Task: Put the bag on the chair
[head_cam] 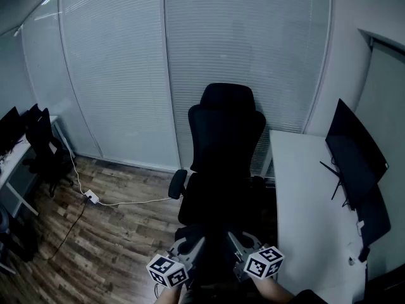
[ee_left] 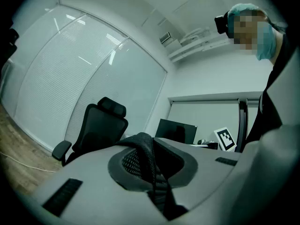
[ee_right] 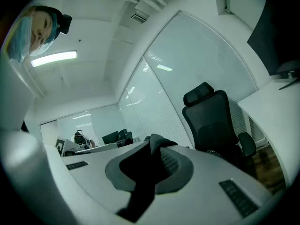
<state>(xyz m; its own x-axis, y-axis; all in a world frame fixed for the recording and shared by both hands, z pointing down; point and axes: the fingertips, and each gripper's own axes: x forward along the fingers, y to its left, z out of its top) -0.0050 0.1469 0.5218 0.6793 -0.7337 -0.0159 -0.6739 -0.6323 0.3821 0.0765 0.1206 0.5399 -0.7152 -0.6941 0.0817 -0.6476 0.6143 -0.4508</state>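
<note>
Right now both claws sit low at six o'clock in the head view, side by side, with the black bag (head_cam: 215, 268) hanging between them. Its outline melts into the dark seat beyond, so I cannot tell whether it touches the seat. The left claw (head_cam: 190, 249) is clenched on a black webbing strap (ee_left: 146, 156), which arches up out of the pinched jaws in the left gripper view. The right claw (head_cam: 240, 242) is likewise clamped on a dark strap (ee_right: 157, 144), which bunches above the closed jaws in the right gripper view.

Dead ahead at twelve o'clock from the claws stands the black office chair (head_cam: 224, 144), upright, headrest on top, its back toward the white blinds (head_cam: 120, 75). At three o'clock from the chair runs a white table (head_cam: 304, 195) carrying a dark monitor (head_cam: 354, 154). Over at nine o'clock, on the wood floor (head_cam: 120, 239), lies a white power strip (head_cam: 92, 197) with its cable trailing toward the chair.
</note>
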